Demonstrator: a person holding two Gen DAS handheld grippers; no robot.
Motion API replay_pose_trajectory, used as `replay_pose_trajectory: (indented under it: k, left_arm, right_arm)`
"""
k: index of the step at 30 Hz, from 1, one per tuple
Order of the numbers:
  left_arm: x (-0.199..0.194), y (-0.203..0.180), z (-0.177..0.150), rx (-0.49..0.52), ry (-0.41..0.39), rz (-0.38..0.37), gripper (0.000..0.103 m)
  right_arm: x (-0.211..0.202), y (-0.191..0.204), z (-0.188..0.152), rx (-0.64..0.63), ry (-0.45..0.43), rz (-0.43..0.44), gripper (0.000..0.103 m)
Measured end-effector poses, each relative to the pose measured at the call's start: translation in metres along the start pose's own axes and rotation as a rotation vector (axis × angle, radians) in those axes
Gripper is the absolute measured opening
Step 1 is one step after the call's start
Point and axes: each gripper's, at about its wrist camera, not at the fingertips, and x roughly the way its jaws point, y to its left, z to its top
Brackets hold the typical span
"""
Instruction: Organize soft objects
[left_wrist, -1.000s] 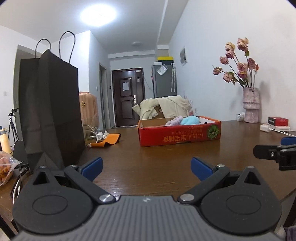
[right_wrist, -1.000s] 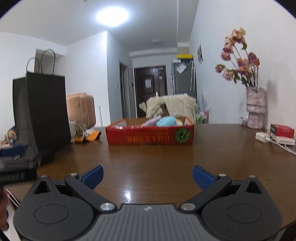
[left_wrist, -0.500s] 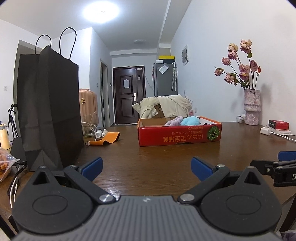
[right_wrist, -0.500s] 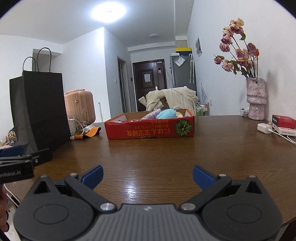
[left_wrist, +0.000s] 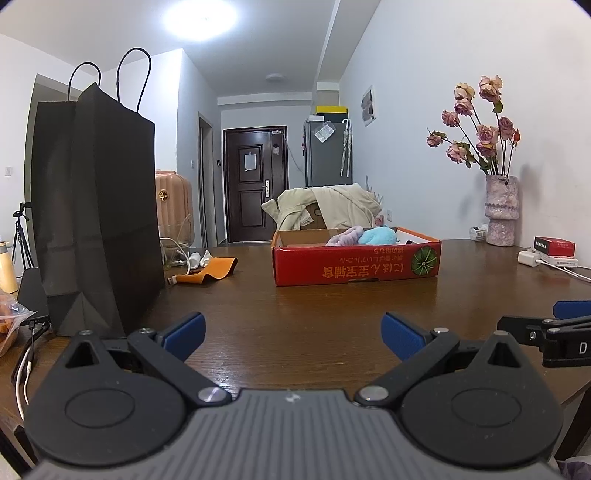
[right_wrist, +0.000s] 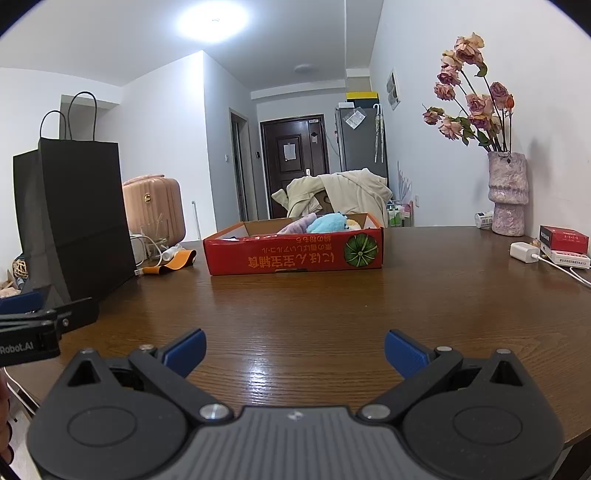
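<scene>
A shallow red cardboard box (left_wrist: 356, 264) (right_wrist: 295, 254) sits far across the brown table (left_wrist: 295, 295). Inside it lie a light blue plush (left_wrist: 380, 235) (right_wrist: 327, 222) and a lilac soft item (left_wrist: 341, 236) (right_wrist: 297, 225). My left gripper (left_wrist: 293, 334) stands open and empty near the table's front edge. My right gripper (right_wrist: 295, 350) is also open and empty, beside it on the right. Each gripper shows at the edge of the other's view: the right gripper (left_wrist: 546, 334), the left gripper (right_wrist: 40, 321). Both are well short of the box.
A tall black paper bag (left_wrist: 96, 214) (right_wrist: 74, 218) stands at the left. An orange strip with a cable (left_wrist: 210, 271) lies behind it. A pink vase of dried roses (left_wrist: 500, 216), a red packet (left_wrist: 554, 246) and a white charger (left_wrist: 530, 257) occupy the right side. A beige jacket (left_wrist: 332, 206) hangs beyond the table.
Both grippers have dropped slightly and levelled out, so the box looks a little higher in the views. Their jaws have stayed open. Nothing on the table has moved.
</scene>
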Motion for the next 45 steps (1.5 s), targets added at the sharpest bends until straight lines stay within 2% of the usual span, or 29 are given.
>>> replay_pose_trajectory:
  k: [45]
  left_arm:
    - [-0.001,-0.0004,0.0003,-0.003,-0.009,-0.004,0.103]
  right_arm:
    - [-0.0001,-0.0023,-0.0002,-0.006,-0.006,0.008,0.103]
